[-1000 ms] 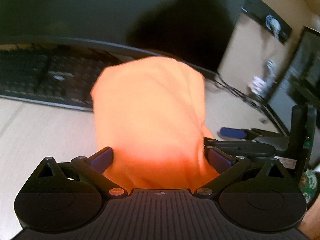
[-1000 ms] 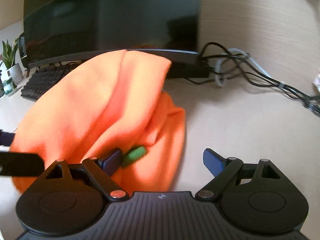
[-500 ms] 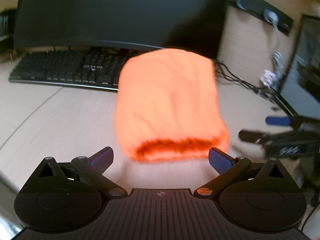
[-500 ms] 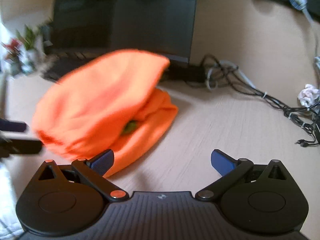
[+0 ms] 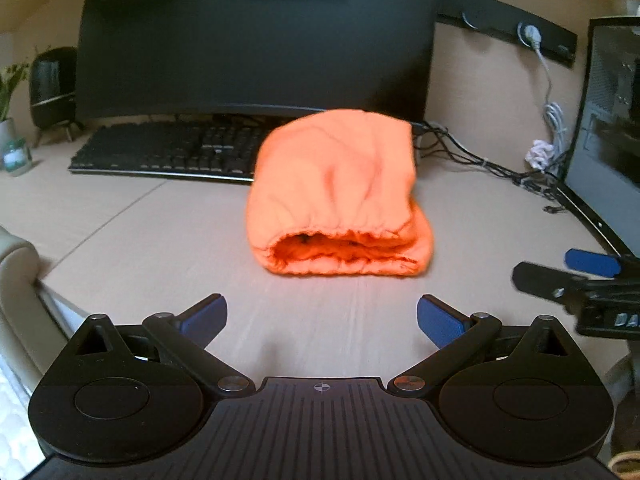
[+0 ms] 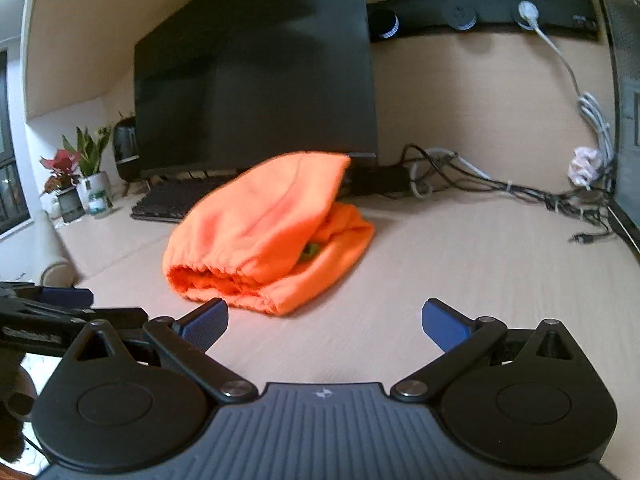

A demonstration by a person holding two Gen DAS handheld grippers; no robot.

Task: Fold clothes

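Behind the folded orange garment sit keyboard and monitor; both tongs spread, empty.

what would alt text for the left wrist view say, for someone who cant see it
A folded orange garment lies on a light wooden desk, its gathered elastic edge facing the camera. The open left gripper sits short of it, holding nothing. Behind are a black keyboard and a dark monitor; the right gripper shows at the right edge.
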